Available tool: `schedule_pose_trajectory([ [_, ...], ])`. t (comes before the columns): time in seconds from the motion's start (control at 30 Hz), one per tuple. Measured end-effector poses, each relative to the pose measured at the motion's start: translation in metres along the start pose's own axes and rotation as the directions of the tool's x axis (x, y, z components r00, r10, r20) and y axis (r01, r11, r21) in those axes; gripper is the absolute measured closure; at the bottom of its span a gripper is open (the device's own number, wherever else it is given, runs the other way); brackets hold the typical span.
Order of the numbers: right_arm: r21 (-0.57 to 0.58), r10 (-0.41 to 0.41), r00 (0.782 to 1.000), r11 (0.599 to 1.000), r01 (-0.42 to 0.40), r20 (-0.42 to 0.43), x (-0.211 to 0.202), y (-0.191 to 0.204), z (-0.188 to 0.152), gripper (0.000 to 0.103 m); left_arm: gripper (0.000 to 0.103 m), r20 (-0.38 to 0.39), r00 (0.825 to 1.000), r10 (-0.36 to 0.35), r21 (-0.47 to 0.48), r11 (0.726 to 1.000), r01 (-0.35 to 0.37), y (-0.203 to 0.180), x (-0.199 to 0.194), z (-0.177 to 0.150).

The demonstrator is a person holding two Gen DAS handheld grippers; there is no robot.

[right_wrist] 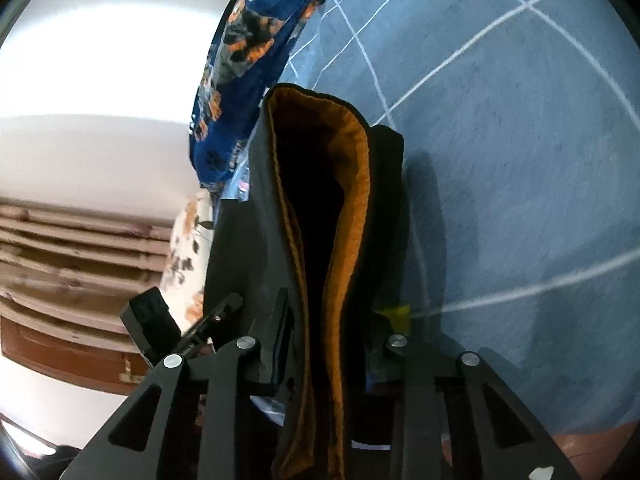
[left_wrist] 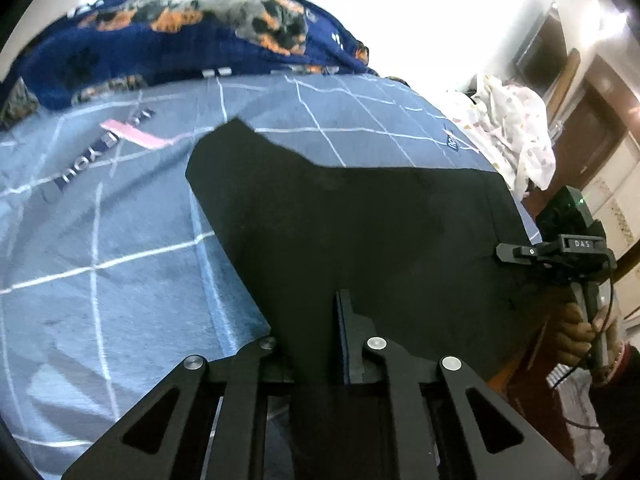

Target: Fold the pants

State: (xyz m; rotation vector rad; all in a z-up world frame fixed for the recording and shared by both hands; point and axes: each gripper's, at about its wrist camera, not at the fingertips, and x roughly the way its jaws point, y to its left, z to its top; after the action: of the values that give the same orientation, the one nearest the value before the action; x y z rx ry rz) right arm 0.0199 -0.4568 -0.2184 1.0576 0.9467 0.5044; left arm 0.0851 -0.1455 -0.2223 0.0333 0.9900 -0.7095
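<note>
Black pants [left_wrist: 360, 220] lie spread on a blue bed sheet [left_wrist: 100, 260] with white grid lines. My left gripper [left_wrist: 312, 316] is shut on their near edge; the cloth drapes over its left finger, and the right finger [left_wrist: 346, 332] shows. At the pants' right edge my right gripper [left_wrist: 505, 250], held by a hand [left_wrist: 580, 332], pinches the cloth. In the right wrist view the waistband with its orange lining [right_wrist: 352, 200] stands upright between the jaws of my right gripper [right_wrist: 334, 304], which is shut on it. My left gripper [right_wrist: 236, 302] shows at lower left.
A dark-blue blanket with a dog print [left_wrist: 180, 28] is heaped along the far side of the bed. A white patterned cloth [left_wrist: 516, 128] lies at the right corner, beside wooden furniture [left_wrist: 592, 120]. A pink strip [left_wrist: 136, 136] rests on the sheet. The bed's right edge runs beside the pants.
</note>
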Motion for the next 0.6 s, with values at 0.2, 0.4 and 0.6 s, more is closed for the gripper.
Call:
schedule_pose_trajectory([
  [0.2,0.028,0.062,0.998,0.998,-0.062,0.020,0.013,0.013,-0.006,0.077,0.091,0.050,0.996,0.072,0.015,0.997,-0.073,0.003,-0.022,-0.003],
  [0.4,0.028,0.089,0.996,0.996,-0.089,0.015,0.032,0.029,-0.005,0.078,0.091,0.091,0.987,0.135,0.013,0.991,-0.137,0.011,-0.041,-0.003],
  [0.6,0.015,0.099,0.995,0.995,-0.099,-0.007,0.054,0.047,-0.004,0.078,0.091,0.118,0.977,0.178,-0.010,0.984,-0.178,0.027,-0.059,-0.005],
])
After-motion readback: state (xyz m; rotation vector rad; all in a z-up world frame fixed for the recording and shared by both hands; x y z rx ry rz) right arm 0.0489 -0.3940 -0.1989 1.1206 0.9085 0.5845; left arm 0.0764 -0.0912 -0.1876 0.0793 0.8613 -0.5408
